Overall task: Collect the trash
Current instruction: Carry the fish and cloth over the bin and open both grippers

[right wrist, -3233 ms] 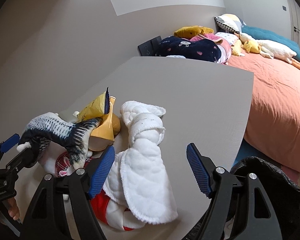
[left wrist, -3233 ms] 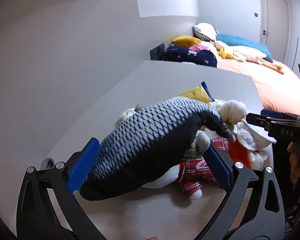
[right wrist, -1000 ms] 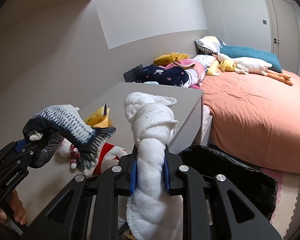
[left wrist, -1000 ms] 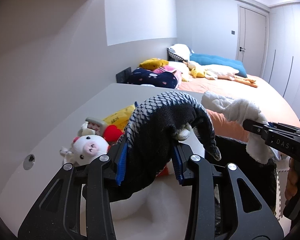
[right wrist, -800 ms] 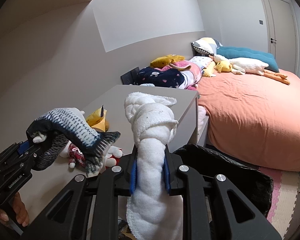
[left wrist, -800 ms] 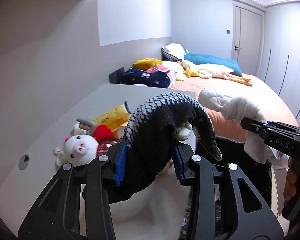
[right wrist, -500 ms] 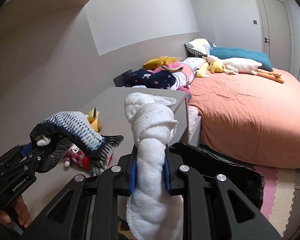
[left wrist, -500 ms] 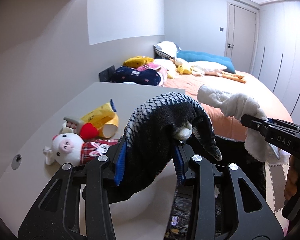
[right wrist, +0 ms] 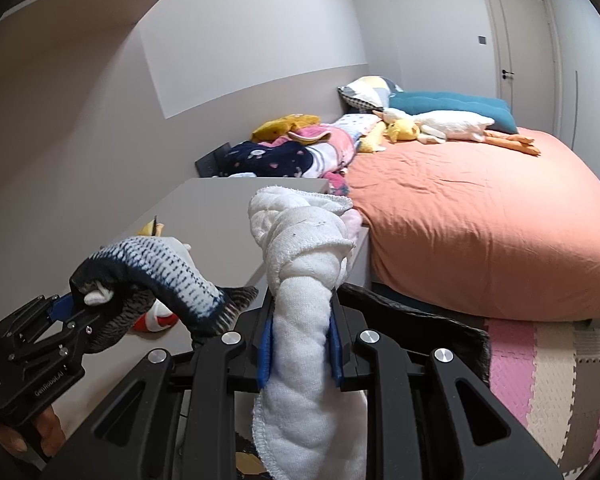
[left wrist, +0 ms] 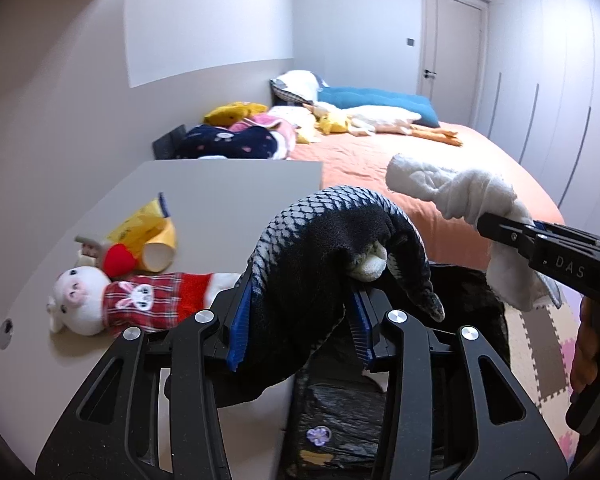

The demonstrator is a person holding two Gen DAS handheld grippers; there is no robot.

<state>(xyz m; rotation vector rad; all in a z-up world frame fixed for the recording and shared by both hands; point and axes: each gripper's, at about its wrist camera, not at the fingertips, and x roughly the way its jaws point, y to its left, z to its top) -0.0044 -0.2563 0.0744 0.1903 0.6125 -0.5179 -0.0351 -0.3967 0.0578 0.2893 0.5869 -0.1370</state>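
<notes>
L gripper (left wrist: 300, 320) – fingers (left wrist: 238, 328) pulled in tight on a dark fish-scale sock (left wrist: 320, 256), blue pads pressing both sides of the fabric. Sock bunches up over the tips and droops fwd-right, a white bit poking out under the fold. It hangs past the table's right edge, above the black trash bag (left wrist: 340, 420) beside the table (left wrist: 220, 188).

R gripper (right wrist: 302, 338) – fingers (right wrist: 265, 344) likewise closed on a knotted white cloth (right wrist: 304, 272); knot stands up above the tips, loose tail hangs down between the arms. In the left wrist view the same cloth (left wrist: 452, 192) sits to the right of the sock, apart from it, clamped at the end of the R gripper (left wrist: 500, 228). Bag's dark rim (right wrist: 420, 320) shows just behind the R gripper, near the orange bed (right wrist: 480, 220).

On the table, towards its left edge: pig plush (left wrist: 112, 300) in red plaid lying on its side, a yellow wrapper (left wrist: 140, 226) and a yellow paper cup (left wrist: 160, 248) tipped over just behind it, w/ a red piece (left wrist: 118, 264) between cup and pig.
</notes>
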